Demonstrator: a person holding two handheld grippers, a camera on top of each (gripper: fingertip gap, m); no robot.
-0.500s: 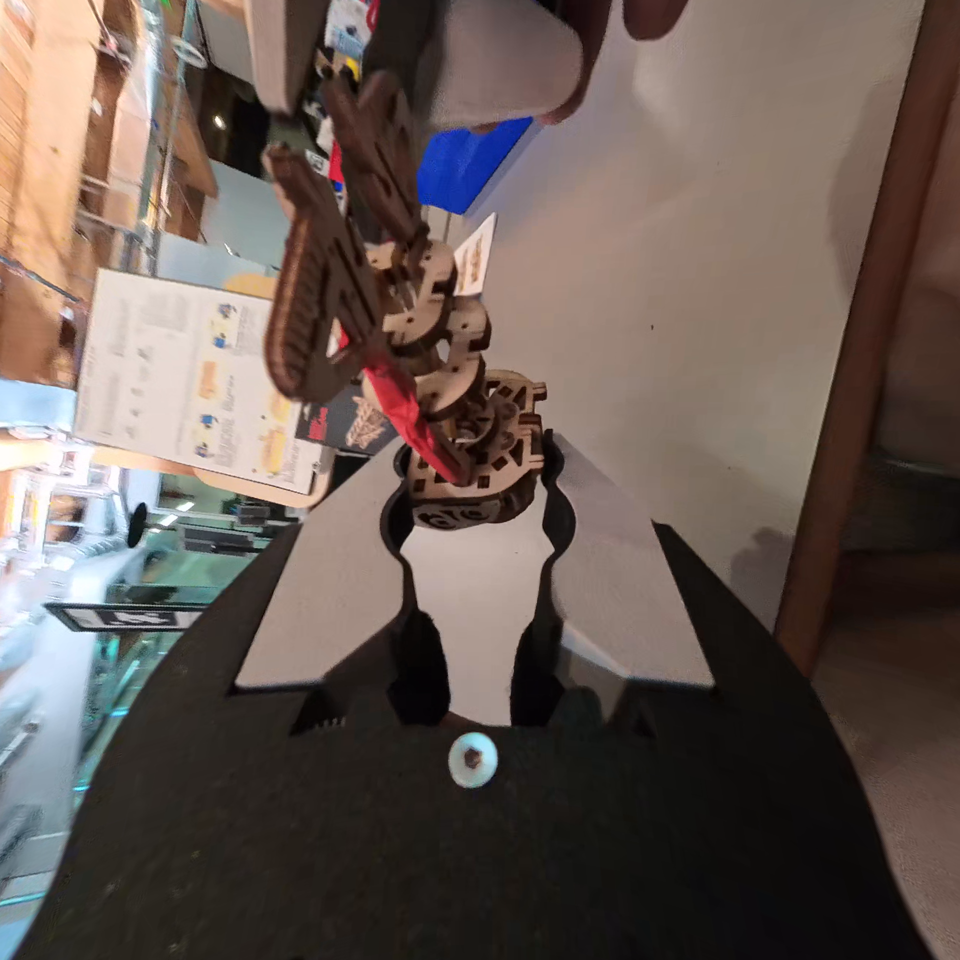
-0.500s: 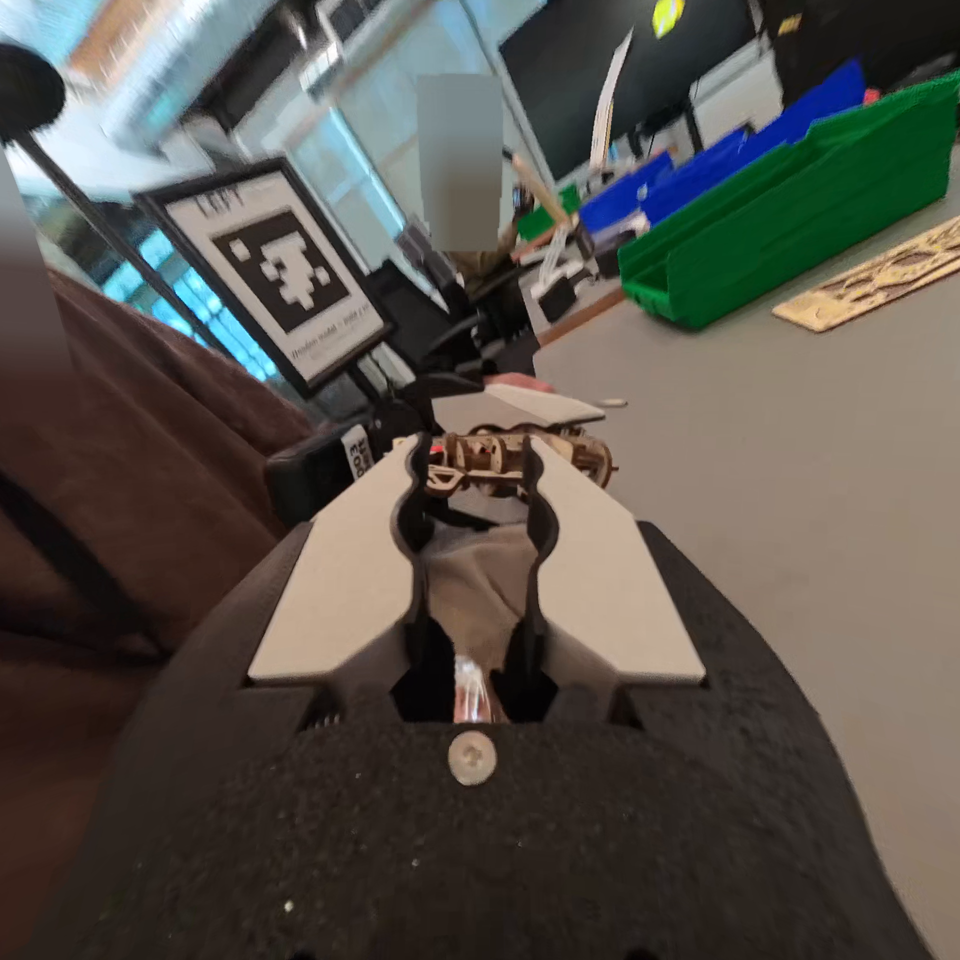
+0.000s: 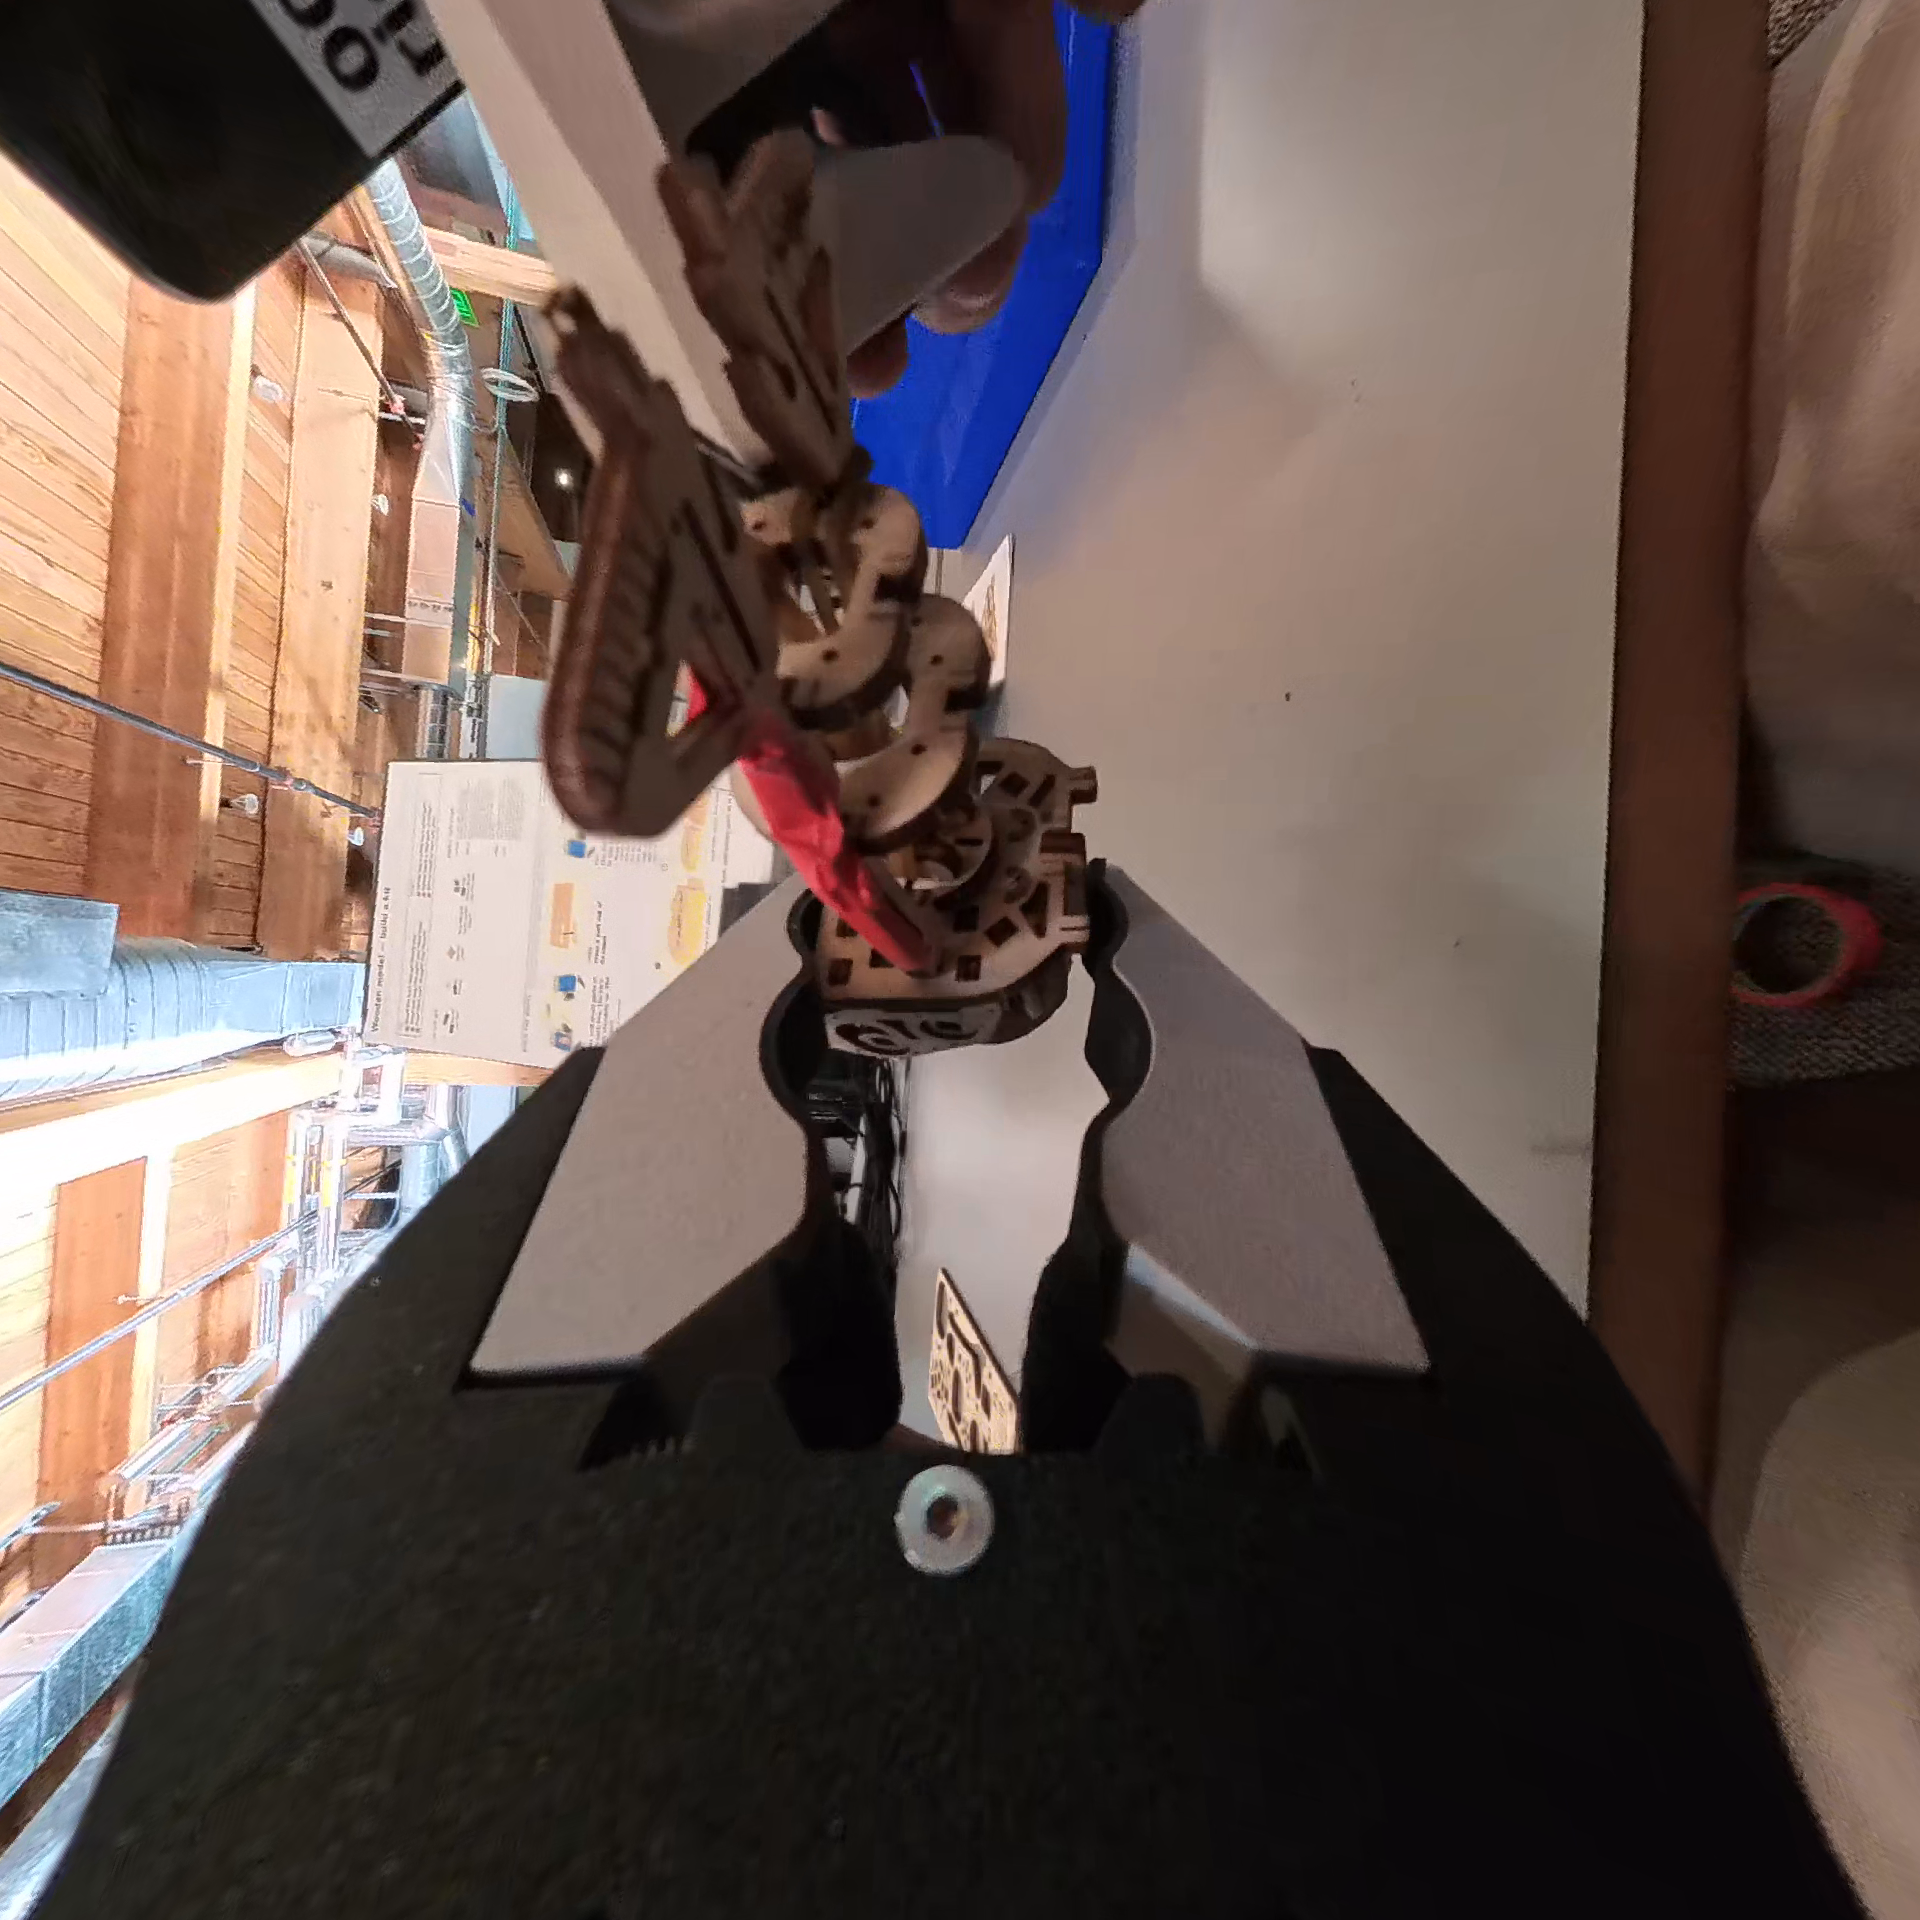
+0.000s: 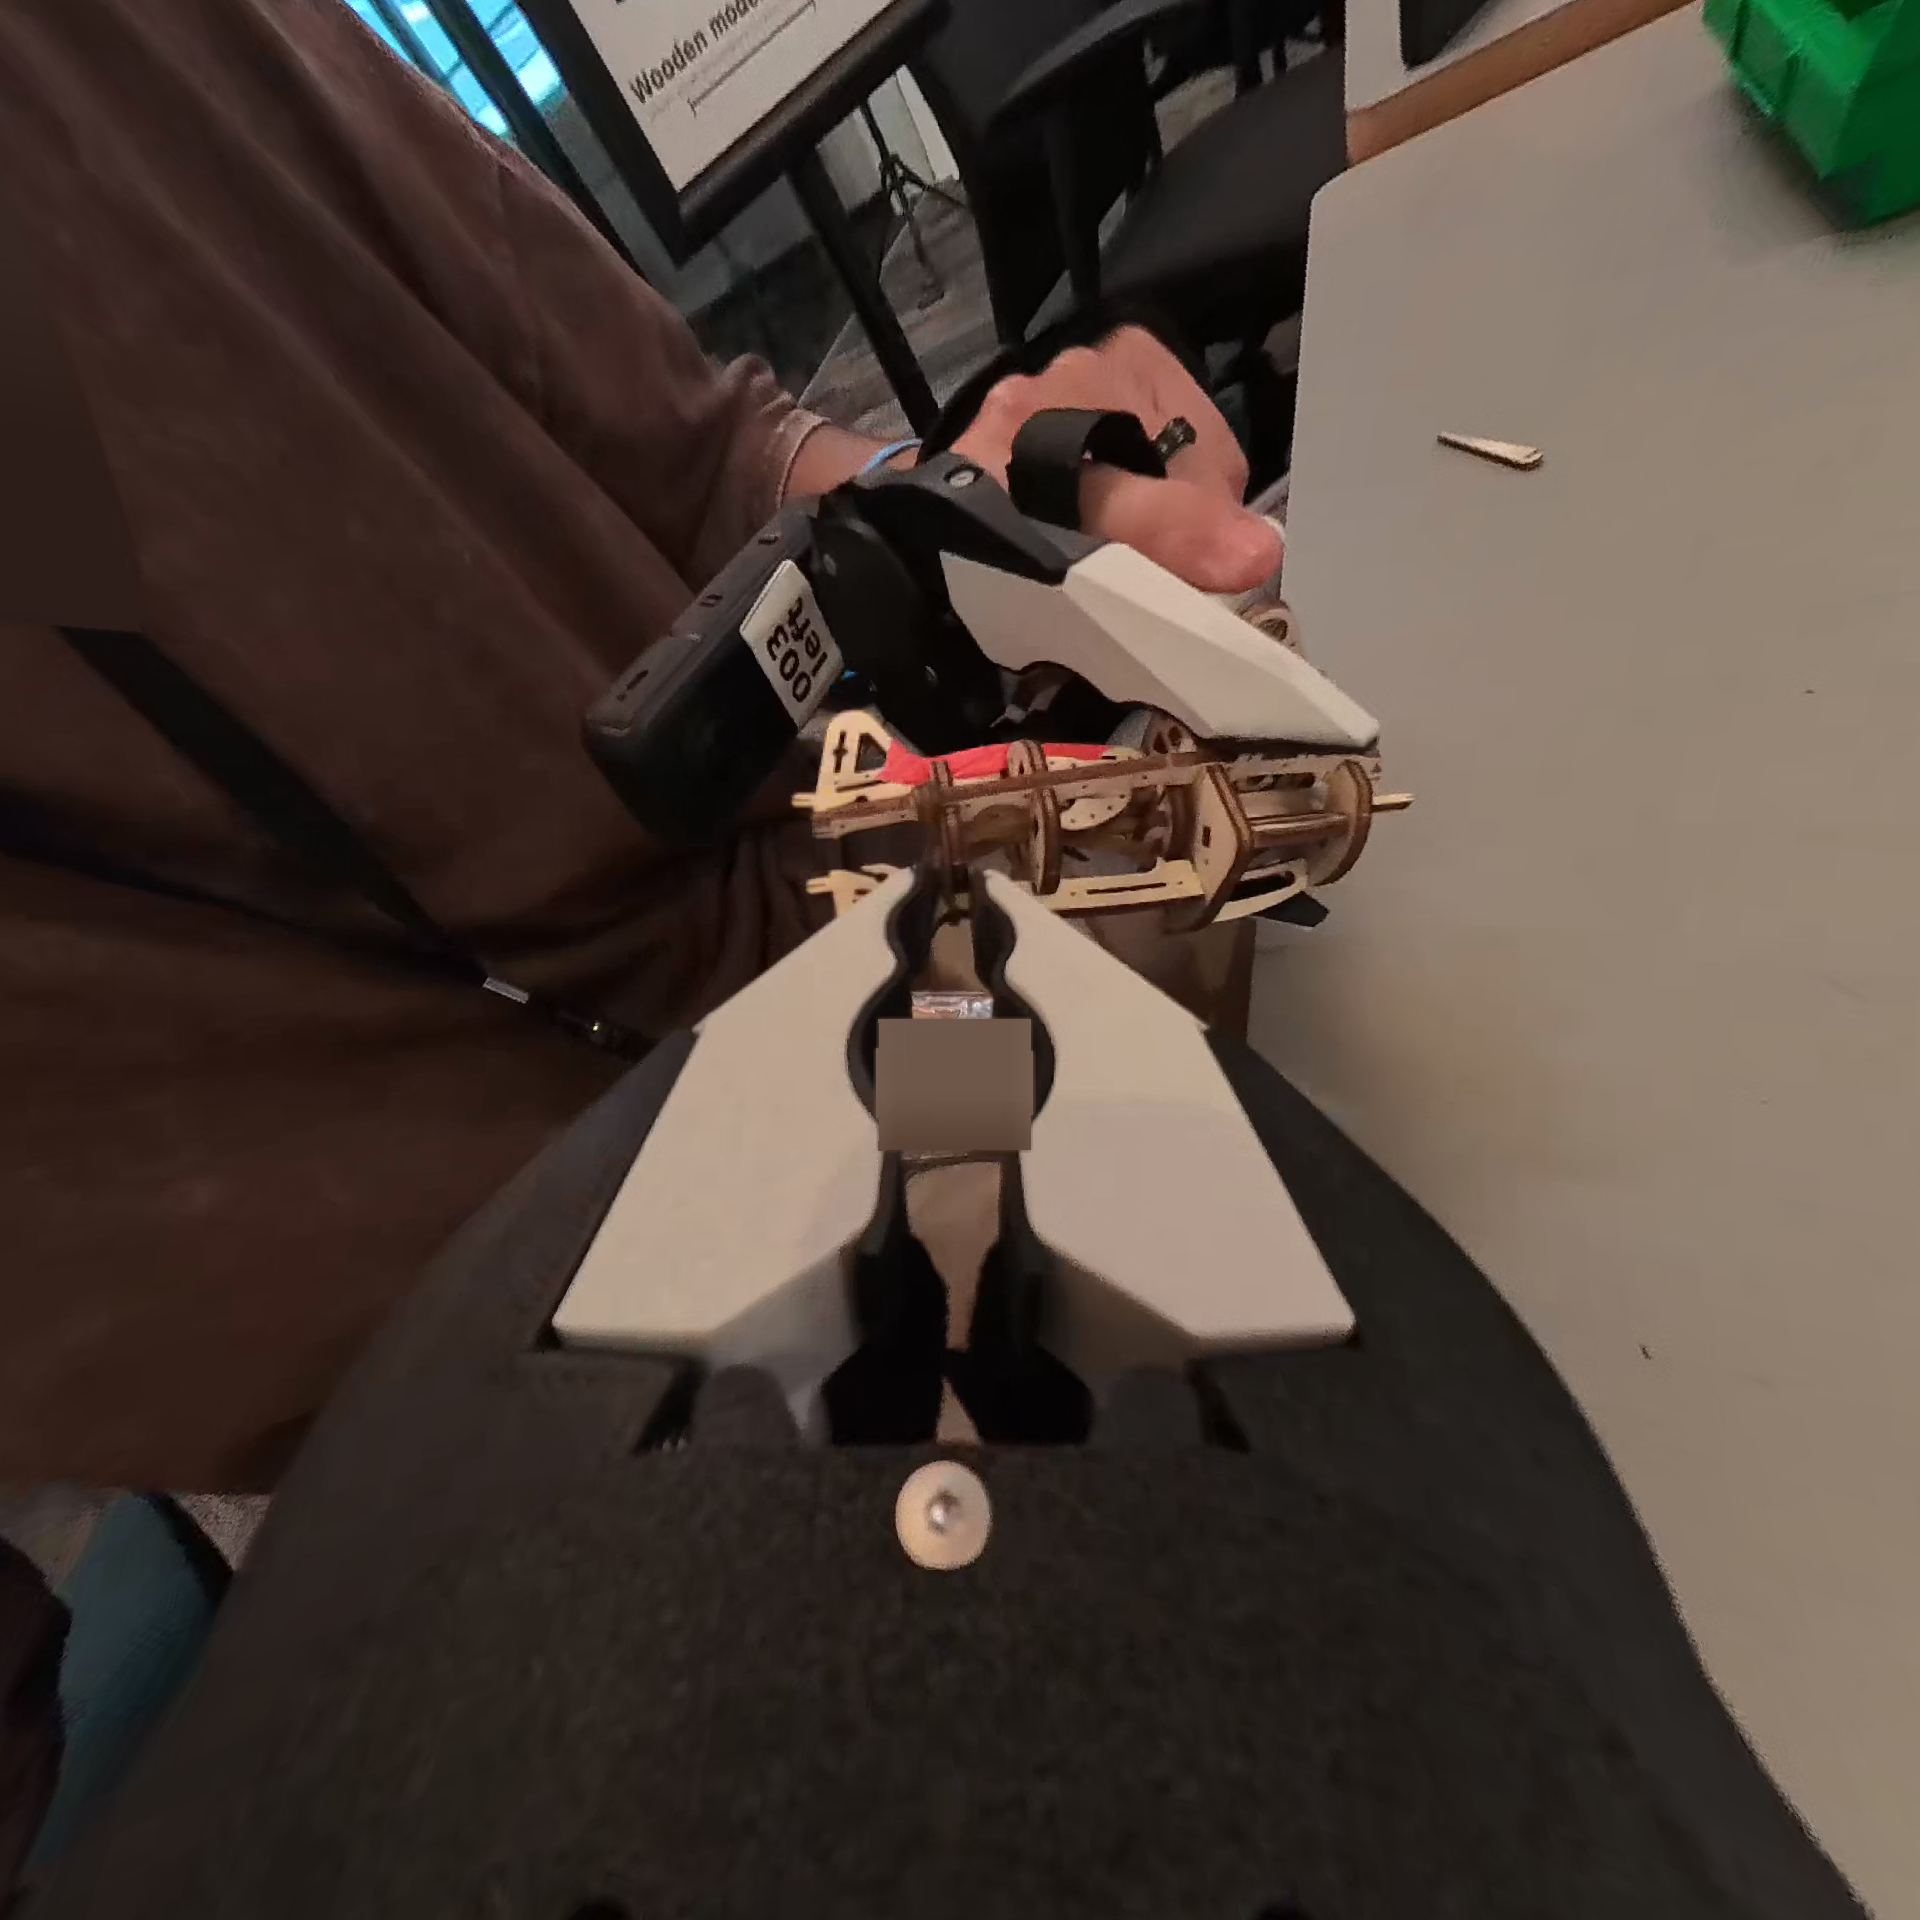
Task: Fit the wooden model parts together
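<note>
- The left tool (image 3: 945, 935), black-bodied with grey fingers, is clenched on the blunt end of the pale laser-cut wooden model (image 4: 1091, 821), a long skeletal frame of ribs and discs with a red band (image 3: 821, 831) stretched along it.
- The right tool (image 4: 951, 894) has just changed. Half a second ago its fingers stood wide on either side of the frame; now they are pinched in until only a thin rib shows between the tips, so it looks clamped on the wooden model near the tail.
- The right tool has also come closer to the frame, which fills more of its view than before.
- The wooden model hangs in the air between both tools, just off the near left edge of the flat grey desk (image 4: 1558, 727), not resting on it.
- With both ends held, the frame seems braced for pressing or aligning a joint. The thin ribs could snap under too hard a squeeze.
- A small loose wooden strip (image 4: 1488, 449) lies far off on the desk, untouched.
</note>
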